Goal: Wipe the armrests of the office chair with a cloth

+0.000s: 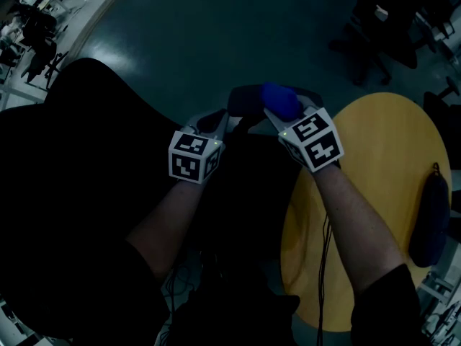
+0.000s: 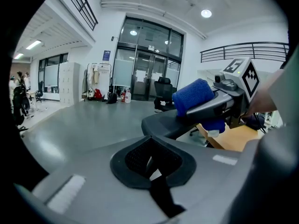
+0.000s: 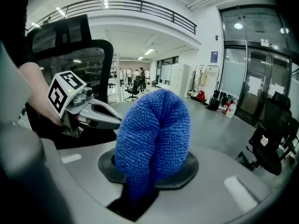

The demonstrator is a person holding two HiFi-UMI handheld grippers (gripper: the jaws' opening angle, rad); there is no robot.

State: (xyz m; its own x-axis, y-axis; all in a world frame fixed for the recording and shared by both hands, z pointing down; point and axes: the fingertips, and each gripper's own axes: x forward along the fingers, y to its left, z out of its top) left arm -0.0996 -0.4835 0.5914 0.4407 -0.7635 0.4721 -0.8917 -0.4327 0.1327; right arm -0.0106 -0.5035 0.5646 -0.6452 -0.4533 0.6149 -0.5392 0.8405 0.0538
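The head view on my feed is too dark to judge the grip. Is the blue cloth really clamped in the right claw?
Observer: Yes. The right gripper view shows the blue cloth bunched up and pinched between the jaws of the right claw.
Operator: Is the left claw holding anything?
Observer: No. In the left gripper view, the left claw has its jaws together with nothing between them.
Operator: Is the cloth on the chair?
Observer: The left gripper view shows it resting on top of the armrest, just ahead of the left claw.
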